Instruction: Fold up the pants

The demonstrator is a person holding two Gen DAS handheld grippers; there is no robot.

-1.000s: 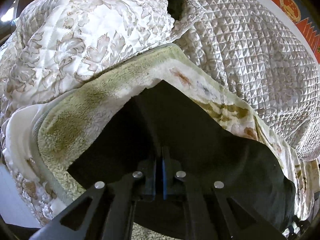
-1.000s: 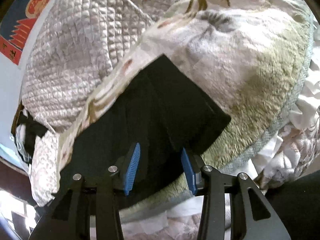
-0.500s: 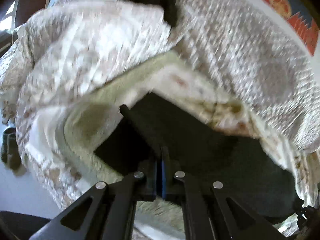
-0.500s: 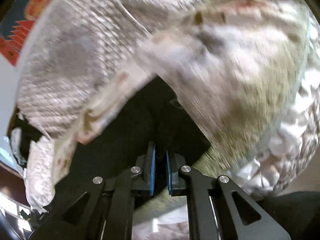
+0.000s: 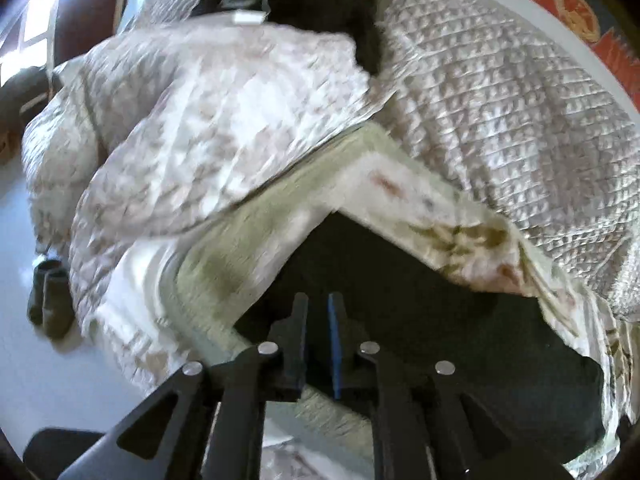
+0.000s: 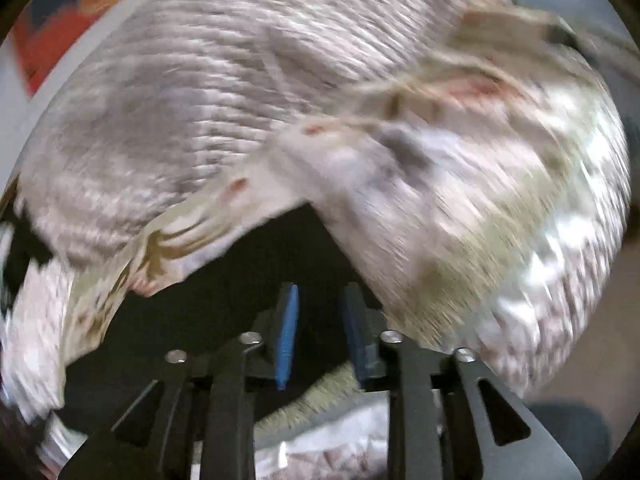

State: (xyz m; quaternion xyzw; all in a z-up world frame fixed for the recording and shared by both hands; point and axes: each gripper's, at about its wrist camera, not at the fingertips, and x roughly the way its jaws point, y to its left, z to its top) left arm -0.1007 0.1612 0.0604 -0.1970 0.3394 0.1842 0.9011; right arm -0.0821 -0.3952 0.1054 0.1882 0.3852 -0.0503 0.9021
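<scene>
Black pants (image 5: 420,320) lie flat on fleece blanket (image 5: 240,264), w/ folded corner squared. Left gripper (image 5: 318,320) & right gripper (image 6: 320,320) both part-open, holding nothing, prob. just let go.

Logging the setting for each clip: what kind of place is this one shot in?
Most likely a bedroom at home. The black pants lie on a fleece blanket over a bed piled with a floral quilt and a diamond-stitched bedspread, and a pair of socks sits on the pale floor.

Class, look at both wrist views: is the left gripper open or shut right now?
Open. A narrow gap shows between the left gripper's fingers, with the black pants beyond, not pinched. The right gripper is open too.
</scene>
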